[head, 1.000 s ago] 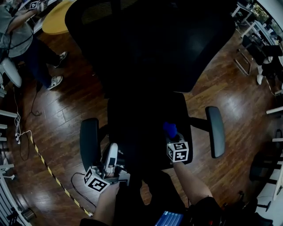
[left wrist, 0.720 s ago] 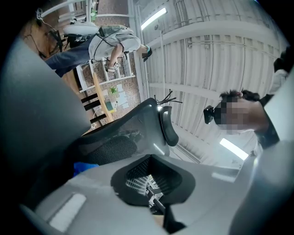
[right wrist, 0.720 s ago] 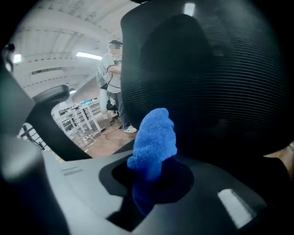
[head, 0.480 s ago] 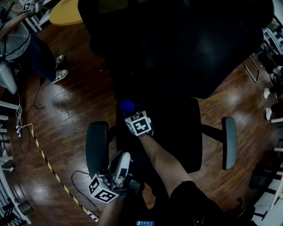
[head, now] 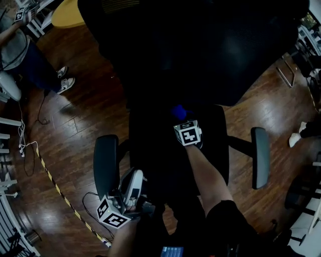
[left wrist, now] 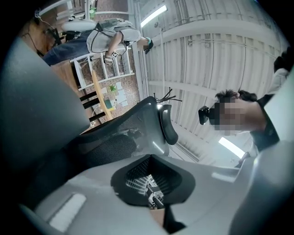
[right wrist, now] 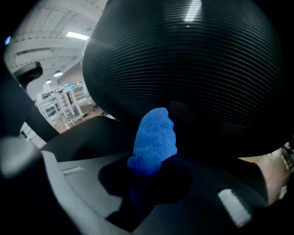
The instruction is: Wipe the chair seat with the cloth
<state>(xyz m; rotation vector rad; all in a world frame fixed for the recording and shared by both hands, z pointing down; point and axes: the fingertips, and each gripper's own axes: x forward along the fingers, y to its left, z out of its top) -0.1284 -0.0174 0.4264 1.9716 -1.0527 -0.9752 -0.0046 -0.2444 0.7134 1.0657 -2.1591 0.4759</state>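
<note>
A black office chair fills the head view, its seat (head: 158, 150) below the broad mesh backrest (head: 210, 50). My right gripper (head: 180, 119) is over the back middle of the seat, shut on a blue cloth (head: 178, 111) that bunches out past its tips close to the backrest. In the right gripper view the cloth (right wrist: 154, 140) stands up from the right gripper (right wrist: 151, 170) in front of the ribbed backrest (right wrist: 206, 69). My left gripper (head: 134, 176) hangs low beside the left armrest (head: 106, 165), off the seat. The left gripper (left wrist: 154, 186) looks shut and holds nothing.
The right armrest (head: 260, 156) juts out at the seat's right. A person (head: 20, 52) stands at the upper left near a yellow table (head: 67, 15). Yellow-black tape (head: 55, 193) and cables (head: 22, 145) lie on the wooden floor. Other chairs (head: 306, 60) stand at the right.
The right gripper with the cloth swept from the seat's right front to its back left, then right to the back middle. The left gripper hardly moved.
</note>
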